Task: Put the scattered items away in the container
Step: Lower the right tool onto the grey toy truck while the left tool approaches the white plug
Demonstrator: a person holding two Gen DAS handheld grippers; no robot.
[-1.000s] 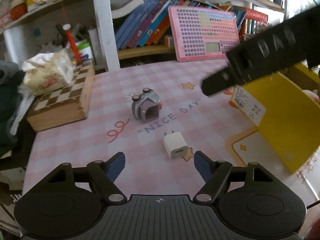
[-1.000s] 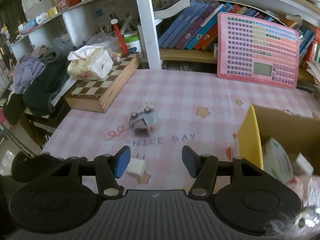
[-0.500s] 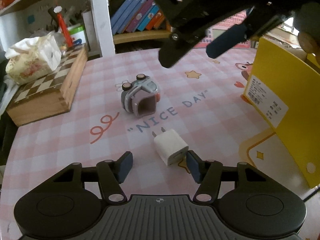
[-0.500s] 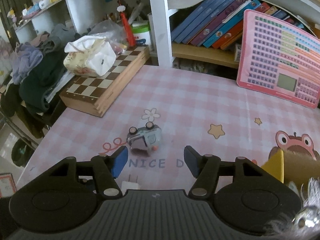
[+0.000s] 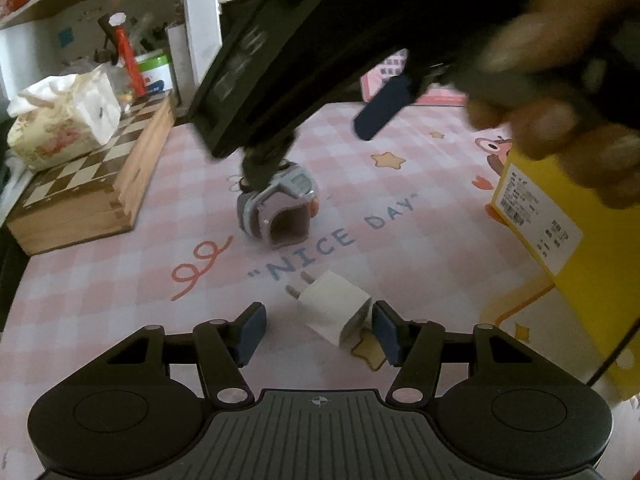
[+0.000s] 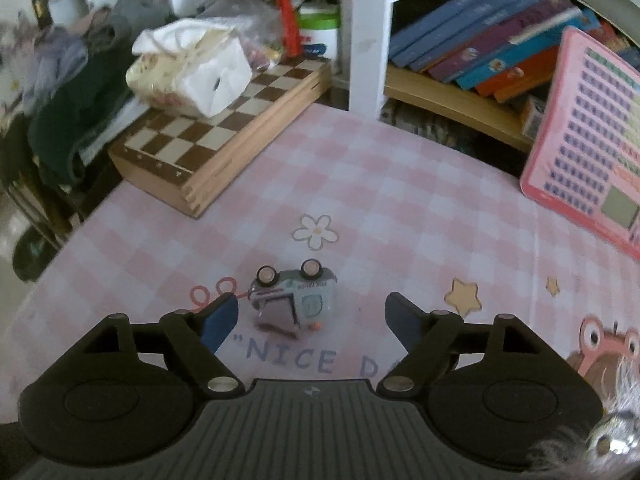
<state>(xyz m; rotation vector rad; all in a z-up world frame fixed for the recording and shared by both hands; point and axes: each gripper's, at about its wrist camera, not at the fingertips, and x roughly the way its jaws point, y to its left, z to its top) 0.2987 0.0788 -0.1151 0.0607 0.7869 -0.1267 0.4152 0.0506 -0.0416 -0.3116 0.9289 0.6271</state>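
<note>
While the left gripper [image 5: 318, 330] is sitting low over the pink mat [image 5: 120, 280], the white plug [image 5: 334, 312] is lying between its 2 fingers, just in front of the words "NICE DAY" [image 5: 340, 240]. One finger [image 5: 386, 336] is touching the plug's corner, and the other finger [image 5: 250, 332] is apart from it, so the plug is not squeezed yet. If the fingers shut like this, the plug could spin or slide away (it is lying slanted, not straight).

The right gripper [image 6: 312, 320] is hanging over the toy car [image 6: 294, 300], which is lying tipped with its wheels up, just behind "NICE DAY". Its jaws are opening, and the car is between them but not touched; it sits closer to the left one. If this gripper is coming down off to one side, a finger could bump the car and roll it away. The wheels could also make the grip slip.

Both grippers are working close together near "NICE DAY", so they could knock into each other. The yellow box [image 5: 560, 240] is standing to the right of the words, and a carried thing could hit its wall and drop outside.
</note>
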